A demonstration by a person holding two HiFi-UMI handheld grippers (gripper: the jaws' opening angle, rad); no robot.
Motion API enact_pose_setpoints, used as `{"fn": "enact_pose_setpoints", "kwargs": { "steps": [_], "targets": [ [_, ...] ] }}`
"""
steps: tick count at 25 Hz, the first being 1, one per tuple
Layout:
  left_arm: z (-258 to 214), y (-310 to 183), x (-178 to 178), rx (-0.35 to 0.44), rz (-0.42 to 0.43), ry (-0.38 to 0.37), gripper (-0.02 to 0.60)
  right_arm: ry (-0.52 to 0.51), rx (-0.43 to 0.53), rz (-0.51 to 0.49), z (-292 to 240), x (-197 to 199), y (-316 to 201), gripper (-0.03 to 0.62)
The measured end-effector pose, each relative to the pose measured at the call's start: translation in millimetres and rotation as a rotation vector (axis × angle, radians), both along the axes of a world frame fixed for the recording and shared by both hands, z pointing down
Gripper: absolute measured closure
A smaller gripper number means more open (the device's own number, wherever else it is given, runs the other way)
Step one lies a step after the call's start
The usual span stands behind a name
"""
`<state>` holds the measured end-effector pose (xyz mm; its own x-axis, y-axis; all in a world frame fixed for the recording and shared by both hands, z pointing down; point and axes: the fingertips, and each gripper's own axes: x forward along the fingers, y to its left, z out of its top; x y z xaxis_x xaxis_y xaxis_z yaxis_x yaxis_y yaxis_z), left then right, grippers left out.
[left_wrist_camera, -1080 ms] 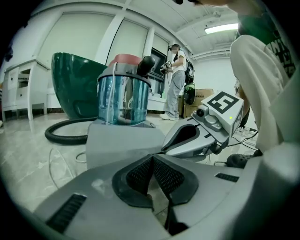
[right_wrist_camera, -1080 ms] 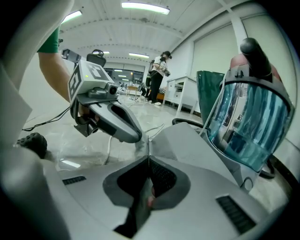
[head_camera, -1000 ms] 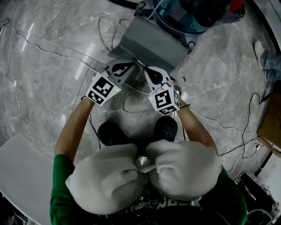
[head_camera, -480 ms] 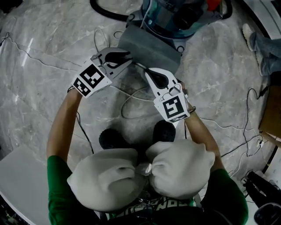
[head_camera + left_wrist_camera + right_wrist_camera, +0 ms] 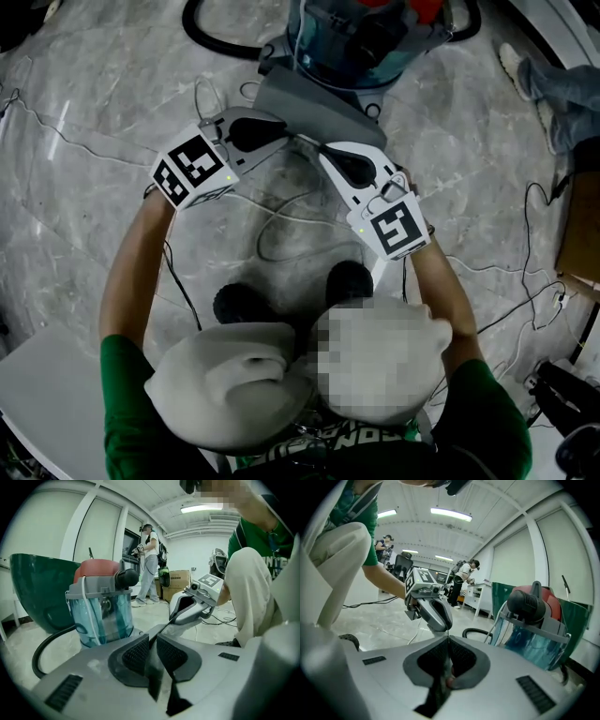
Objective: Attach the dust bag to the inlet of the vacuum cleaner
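We crouch on the floor (image 5: pixel 84 159) and hold one tool in each hand. The left tool (image 5: pixel 284 134) is clenched on the near edge of the grey dust bag (image 5: pixel 314 101). In the left gripper view the thin edge of the bag sits right between its two dark pads. The right tool (image 5: pixel 317 148) is pinched tight on the same edge, just beside the left one. In the right gripper view its pads are pressed together with the thin edge caught in the middle. The two tool tips almost meet, and a short bit of the bag edge runs straight between them.

From the tools, the flat bag reaches away from us toward the vacuum cleaner (image 5: pixel 361 37). Its far edge lies just in front of the vacuum cleaner. We cannot tell if it touches.

The vacuum cleaner has a see-through blue body and a red top. A black hose (image 5: pixel 214 42) curls beside it on the floor. Thin cables (image 5: pixel 281 220) loop on the floor under our arms, in front of our black shoes (image 5: pixel 349 279). Another person (image 5: pixel 150 564) stands far back in the room.
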<state>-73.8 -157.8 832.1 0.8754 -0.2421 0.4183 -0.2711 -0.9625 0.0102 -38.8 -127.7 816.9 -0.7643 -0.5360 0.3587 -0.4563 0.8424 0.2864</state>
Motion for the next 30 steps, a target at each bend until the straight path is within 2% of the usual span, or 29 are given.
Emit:
{"fn": "enact_pose_setpoints", "kwargs": {
  "steps": [6, 11, 20, 30],
  "targets": [
    [-20, 5, 11, 0.034, 0.095, -0.029, 0.541, -0.006, 0.005, -0.046, -24, 10, -4, 0.58],
    [-57, -1, 23, 0.111, 0.131, -0.033, 0.552, -0.084, -0.015, -0.011, -61, 20, -13, 0.579],
    [-120, -28, 29, 0.192, 0.143, -0.01, 0.558, -0.164, -0.007, 0.058, -116, 30, -40, 0.579],
    [-138, -63, 40, 0.237, 0.127, -0.03, 0.558, -0.181, -0.012, 0.144, -128, 45, -72, 0.577]
  ]
}}
